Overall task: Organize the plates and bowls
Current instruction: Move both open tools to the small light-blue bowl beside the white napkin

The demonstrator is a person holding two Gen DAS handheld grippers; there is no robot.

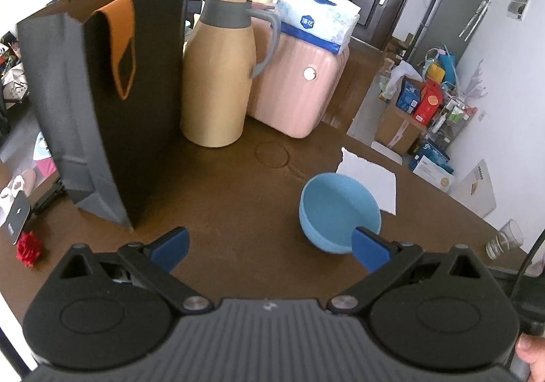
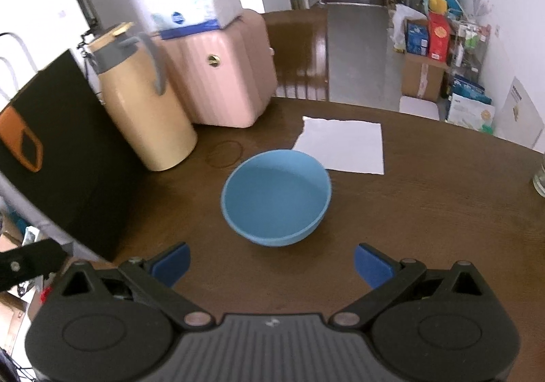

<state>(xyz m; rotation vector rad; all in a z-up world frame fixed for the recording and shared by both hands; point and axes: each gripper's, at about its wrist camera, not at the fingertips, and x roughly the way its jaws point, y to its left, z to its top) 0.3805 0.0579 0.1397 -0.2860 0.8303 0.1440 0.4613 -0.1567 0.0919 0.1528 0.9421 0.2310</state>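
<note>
I am holding my right gripper (image 2: 270,262) spread wide and empty, facing the blue bowl (image 2: 276,198) that is sitting upright on the tabletop (image 2: 425,211) at twelve o'clock, just short of my fingertips. My left gripper (image 1: 270,247) is also gaping open with nothing in it, the same bowl lying at its one o'clock by the right fingertip. I am judging the job barely begun: the bowl is ungrasped, and no plates are showing.

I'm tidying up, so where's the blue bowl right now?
The blue bowl sits upright on the brown table, centred ahead in the right wrist view, just in front of the white napkin.
</note>
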